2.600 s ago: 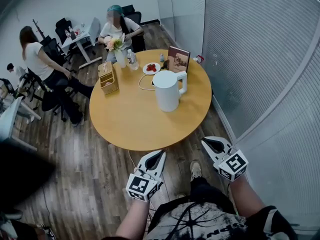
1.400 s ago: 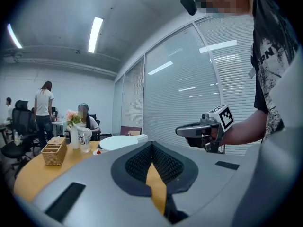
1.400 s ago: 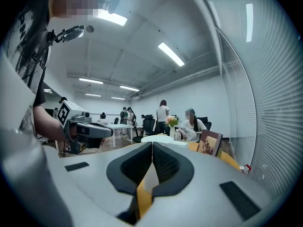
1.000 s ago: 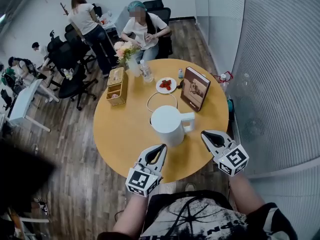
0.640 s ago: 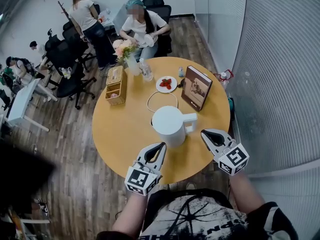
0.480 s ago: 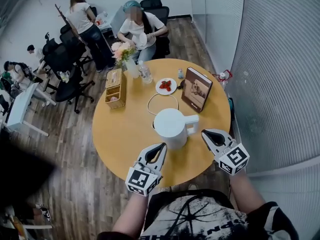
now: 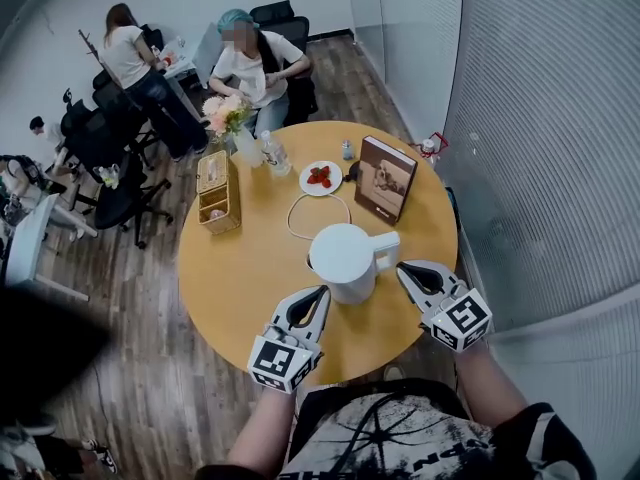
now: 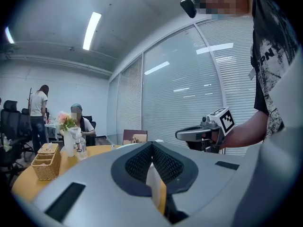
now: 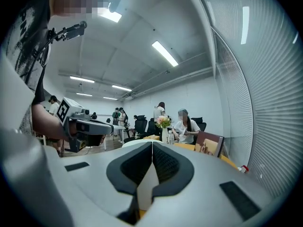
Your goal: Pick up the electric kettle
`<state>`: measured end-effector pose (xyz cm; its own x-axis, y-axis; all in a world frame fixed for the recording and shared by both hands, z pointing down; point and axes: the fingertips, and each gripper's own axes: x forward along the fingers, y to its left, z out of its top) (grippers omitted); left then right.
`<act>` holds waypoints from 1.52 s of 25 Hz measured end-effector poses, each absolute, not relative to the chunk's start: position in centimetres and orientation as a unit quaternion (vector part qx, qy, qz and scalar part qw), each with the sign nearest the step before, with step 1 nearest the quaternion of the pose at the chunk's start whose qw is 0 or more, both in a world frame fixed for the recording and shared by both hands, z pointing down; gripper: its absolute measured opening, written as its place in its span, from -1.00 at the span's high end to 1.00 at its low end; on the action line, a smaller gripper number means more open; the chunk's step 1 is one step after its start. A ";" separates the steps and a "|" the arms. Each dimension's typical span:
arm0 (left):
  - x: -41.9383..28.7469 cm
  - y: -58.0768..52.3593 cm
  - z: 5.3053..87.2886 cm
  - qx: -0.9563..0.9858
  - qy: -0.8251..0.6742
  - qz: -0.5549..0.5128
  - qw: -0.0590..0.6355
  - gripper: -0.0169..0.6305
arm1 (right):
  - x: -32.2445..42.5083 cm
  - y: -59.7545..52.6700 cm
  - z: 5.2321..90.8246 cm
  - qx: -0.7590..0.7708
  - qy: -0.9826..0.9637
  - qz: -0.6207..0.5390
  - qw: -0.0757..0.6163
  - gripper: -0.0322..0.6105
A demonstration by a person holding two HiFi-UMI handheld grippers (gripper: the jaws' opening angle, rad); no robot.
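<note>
A white electric kettle (image 7: 343, 259) stands on the round yellow table (image 7: 235, 268) near its front edge, its handle (image 7: 388, 247) pointing right. My left gripper (image 7: 321, 291) is shut and empty, its tip just in front of the kettle's left side. The right gripper (image 7: 402, 267) is shut too, its tip close beside the handle. In the left gripper view the meeting pads (image 8: 152, 143) hide most of the kettle, leaving its rim (image 8: 124, 145) showing. The right gripper view shows only the kettle's top (image 9: 134, 142) above its shut pads (image 9: 152, 143).
Behind the kettle lie a white cable loop (image 7: 310, 213), a plate of strawberries (image 7: 320, 176), a standing brown book (image 7: 383, 178), a wicker basket (image 7: 213, 190), a bottle (image 7: 272, 153) and a flower vase (image 7: 238, 128). A person (image 7: 250, 63) sits at the far side. A blinds-covered glass wall (image 7: 540, 118) runs along the right.
Both grippers have moved forward over the table's front edge and now flank the kettle. Their jaws stayed shut. The standing person in the background shifted left.
</note>
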<state>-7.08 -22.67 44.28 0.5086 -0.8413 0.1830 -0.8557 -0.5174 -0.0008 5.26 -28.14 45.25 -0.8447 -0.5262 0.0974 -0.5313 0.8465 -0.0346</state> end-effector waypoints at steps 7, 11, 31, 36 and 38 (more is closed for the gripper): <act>-7.2 -23.1 44.9 0.879 -0.468 0.080 0.052 0.94 | 5.5 -28.7 46.1 0.316 -0.947 0.031 0.050 0.84; -7.3 -23.4 45.5 0.883 -0.459 0.083 0.057 0.94 | 6.0 -29.8 47.3 0.352 -0.933 0.033 0.062 0.83; -10.0 -24.0 49.0 0.875 -0.460 0.104 0.106 0.94 | 4.1 -36.7 55.3 0.407 -0.900 0.068 0.142 0.26; -10.1 -23.7 49.8 0.875 -0.455 0.113 0.120 0.94 | 2.7 -38.2 56.7 0.401 -0.901 0.052 0.157 0.26; -10.4 -23.4 50.2 0.873 -0.457 0.116 0.127 0.94 | 2.2 -38.7 56.9 0.398 -0.903 0.047 0.157 0.26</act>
